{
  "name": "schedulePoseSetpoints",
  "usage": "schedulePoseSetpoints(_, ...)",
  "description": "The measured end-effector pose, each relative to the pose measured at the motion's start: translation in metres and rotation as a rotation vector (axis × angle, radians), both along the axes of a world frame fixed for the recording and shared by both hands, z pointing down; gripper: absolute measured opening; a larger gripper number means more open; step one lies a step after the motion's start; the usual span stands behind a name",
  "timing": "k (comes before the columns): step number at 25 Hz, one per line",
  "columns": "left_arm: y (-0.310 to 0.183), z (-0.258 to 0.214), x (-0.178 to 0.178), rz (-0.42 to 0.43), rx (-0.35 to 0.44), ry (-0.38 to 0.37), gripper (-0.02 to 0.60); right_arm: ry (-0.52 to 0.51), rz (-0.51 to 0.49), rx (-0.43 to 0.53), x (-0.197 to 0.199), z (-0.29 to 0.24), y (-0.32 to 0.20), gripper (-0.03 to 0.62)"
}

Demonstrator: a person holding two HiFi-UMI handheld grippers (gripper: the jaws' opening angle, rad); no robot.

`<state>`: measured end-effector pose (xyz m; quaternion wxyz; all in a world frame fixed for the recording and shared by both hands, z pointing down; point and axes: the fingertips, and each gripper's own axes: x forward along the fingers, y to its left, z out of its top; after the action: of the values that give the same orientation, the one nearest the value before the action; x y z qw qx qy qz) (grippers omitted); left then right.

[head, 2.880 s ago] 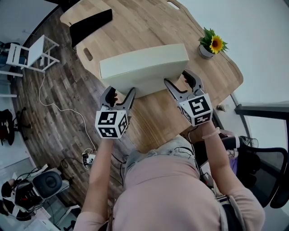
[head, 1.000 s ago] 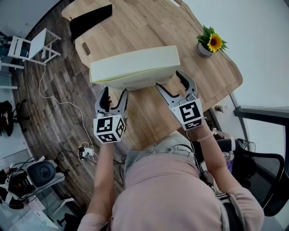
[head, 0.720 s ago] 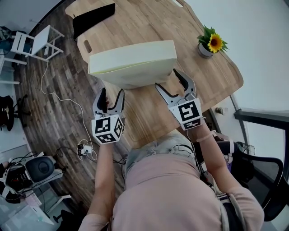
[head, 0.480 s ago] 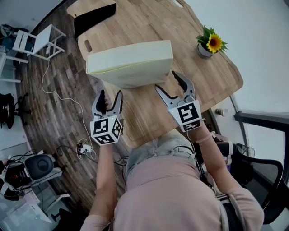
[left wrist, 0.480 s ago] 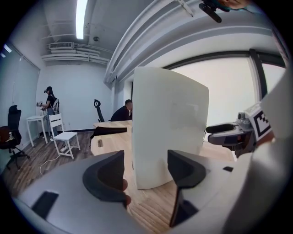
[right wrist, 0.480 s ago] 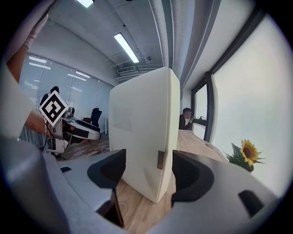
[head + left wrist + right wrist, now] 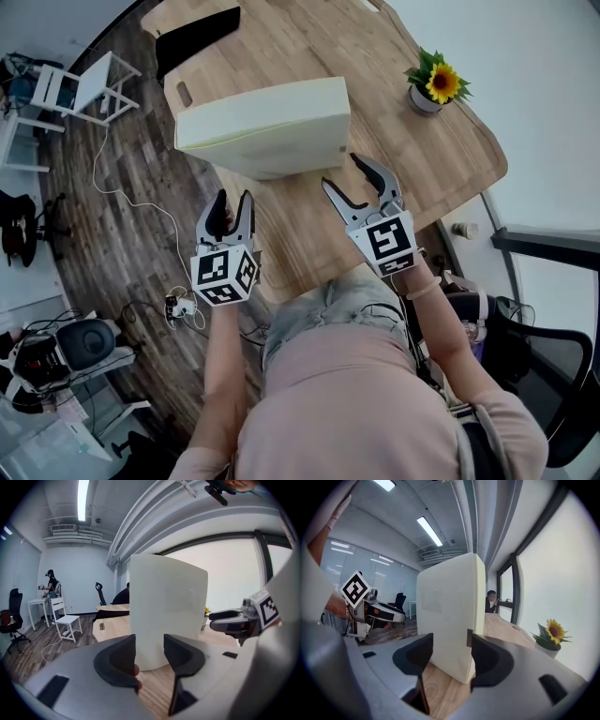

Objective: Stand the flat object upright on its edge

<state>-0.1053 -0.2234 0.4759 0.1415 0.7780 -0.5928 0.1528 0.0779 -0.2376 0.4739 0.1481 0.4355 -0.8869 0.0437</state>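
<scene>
The cream slab (image 7: pixel 262 127) is up on its long edge on the wooden counter (image 7: pixel 309 37), standing by itself with nothing touching it. It looks like a thick padded panel, plain off-white all round. The right gripper view shows a faint rectangular patch (image 7: pixel 432 601) on its broad face, maybe a label, but it's way too washed out to read.

The left gripper (image 7: pixel 232 199) sits off the near-left side of the counter, clear of the slab. Its jaws are closing with nothing between them; the slab only shows in the gap behind them. Same deal with the right gripper (image 7: pixel 341 171): it's near the slab's right corner but not touching, and its jaws are closing on air.

The only print to speak of is the black-and-white square markers on the two gripper cubes (image 7: pixel 223 275) (image 7: pixel 387 244).

A little potted sunflower (image 7: pixel 433 86) sits by the counter's right edge, well apart from the slab. A flat black thing (image 7: pixel 195 39) lies at the far end. A white chair (image 7: pixel 80 84) stands on the wood floor to the left.
</scene>
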Motion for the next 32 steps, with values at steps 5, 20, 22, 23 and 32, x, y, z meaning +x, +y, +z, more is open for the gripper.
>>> schedulePoseSetpoints(5, 0.000, -0.005, 0.003, 0.034, 0.006, -0.004, 0.158, -0.022, 0.021, -0.007, -0.004, -0.001, 0.007, 0.213)
schedulePoseSetpoints(20, 0.031, -0.037, 0.008, 0.139, 0.059, 0.049, 0.047, -0.009, 0.109, 0.026, -0.024, -0.030, 0.050, 0.104)
schedulePoseSetpoints(22, 0.037, -0.042, 0.007, 0.146, 0.064, 0.064, 0.035, -0.008, 0.109, 0.038, -0.027, -0.036, 0.056, 0.084)
schedulePoseSetpoints(23, 0.040, -0.044, 0.007, 0.149, 0.068, 0.070, 0.032, -0.007, 0.110, 0.044, -0.028, -0.038, 0.059, 0.078)
schedulePoseSetpoints(32, 0.071, -0.060, 0.020, 0.228, 0.099, 0.069, 0.020, -0.017, 0.147, 0.080, -0.028, -0.052, 0.086, 0.009)
